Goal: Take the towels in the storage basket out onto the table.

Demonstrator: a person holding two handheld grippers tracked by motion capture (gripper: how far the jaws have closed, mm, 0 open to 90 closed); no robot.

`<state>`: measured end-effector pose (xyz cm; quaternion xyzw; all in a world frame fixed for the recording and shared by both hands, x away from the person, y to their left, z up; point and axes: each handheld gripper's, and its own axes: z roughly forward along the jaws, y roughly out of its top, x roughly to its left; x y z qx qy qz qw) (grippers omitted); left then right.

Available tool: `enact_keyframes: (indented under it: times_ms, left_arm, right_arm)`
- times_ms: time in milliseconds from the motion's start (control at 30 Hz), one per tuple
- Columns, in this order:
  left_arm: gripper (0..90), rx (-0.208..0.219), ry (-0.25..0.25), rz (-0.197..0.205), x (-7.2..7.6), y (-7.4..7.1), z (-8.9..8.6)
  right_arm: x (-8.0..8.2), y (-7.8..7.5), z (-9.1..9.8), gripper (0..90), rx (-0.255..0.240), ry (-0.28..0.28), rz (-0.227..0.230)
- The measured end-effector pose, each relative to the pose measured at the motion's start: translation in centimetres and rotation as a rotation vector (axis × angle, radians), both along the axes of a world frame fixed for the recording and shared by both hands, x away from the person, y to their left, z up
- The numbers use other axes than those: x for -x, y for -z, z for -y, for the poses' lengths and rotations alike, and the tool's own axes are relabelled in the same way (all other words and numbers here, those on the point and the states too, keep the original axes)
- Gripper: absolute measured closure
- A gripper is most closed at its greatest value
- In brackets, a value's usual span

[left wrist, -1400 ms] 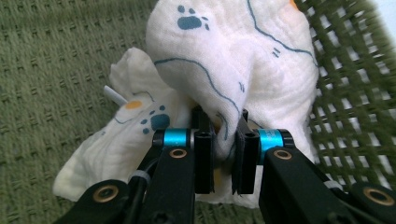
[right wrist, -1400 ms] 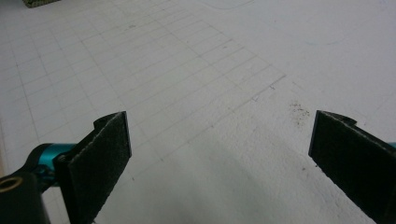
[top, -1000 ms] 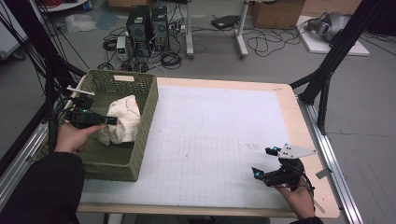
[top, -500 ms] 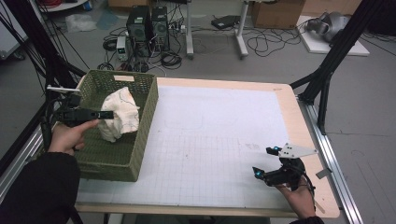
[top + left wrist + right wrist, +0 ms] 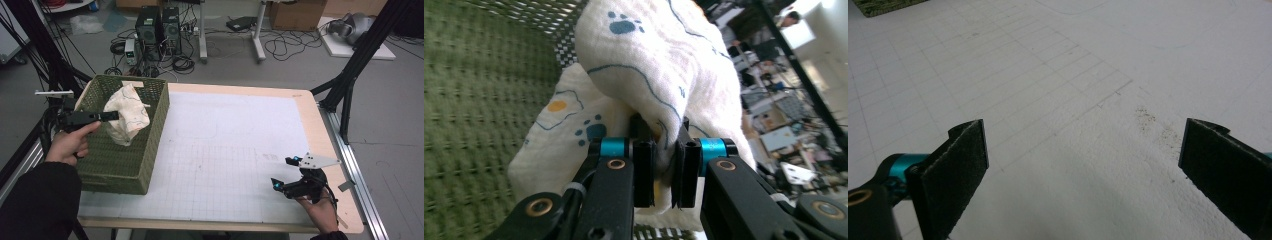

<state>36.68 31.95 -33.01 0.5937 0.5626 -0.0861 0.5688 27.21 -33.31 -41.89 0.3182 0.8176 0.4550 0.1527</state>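
**Cloth lifted at the basket**

My left tongs (image 5: 112, 115) are clenched on a fold of the white printed cloth (image 5: 127, 117); in the left gripper view the pads pinch the cloth (image 5: 644, 75), with its blue paw prints and a yellow spot, while the rest droops below; it hangs inside the green woven basket (image 5: 150, 145) at the left end of the counter (image 5: 225, 150), partly above the rim; my right tongs (image 5: 290, 175) rest near the counter's right front corner, released, jaws wide apart over the bare gridded mat (image 5: 1058, 100).
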Motion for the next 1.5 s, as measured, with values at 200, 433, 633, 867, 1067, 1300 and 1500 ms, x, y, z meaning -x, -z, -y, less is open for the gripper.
enact_keyframes:
  times_ms: [200, 433, 633, 867, 1067, 1300, 1500]
  left_arm:
    - [82.4, 0.056, 0.017, 0.025, 0.1, -0.6, -0.1]
    - [82.5, 0.099, 0.038, 0.058, 0.1, -1.8, 0.4]
    - [82.5, 0.122, 0.078, 0.083, 0.0, -2.9, 1.8]
    - [82.6, 0.135, 0.125, 0.099, -0.3, -4.0, 3.8]
    - [82.7, 0.147, 0.158, 0.107, -0.7, -4.8, 5.3]
    - [82.7, 0.144, 0.211, 0.119, -1.1, -5.7, 8.0]
    - [82.7, 0.13, 0.267, 0.115, -1.6, -5.9, 11.3]
  right_arm:
    - [0.0, 0.0, 0.0, 4.7, 0.0, 0.003, -0.003]
    - [-0.2, 0.1, 0.0, 4.7, 0.0, 0.002, 0.0]
    - [-0.2, 0.0, 0.0, 4.7, -0.001, 0.001, 0.001]
    - [-0.2, 0.0, -0.1, 4.7, -0.005, 0.002, -0.001]
    - [-0.2, 0.0, -0.1, 4.7, -0.004, -0.002, 0.004]
    - [-0.2, -0.1, -0.1, 4.7, -0.007, -0.001, 0.001]
    - [-0.3, -0.1, -0.1, 4.7, -0.005, -0.004, 0.014]
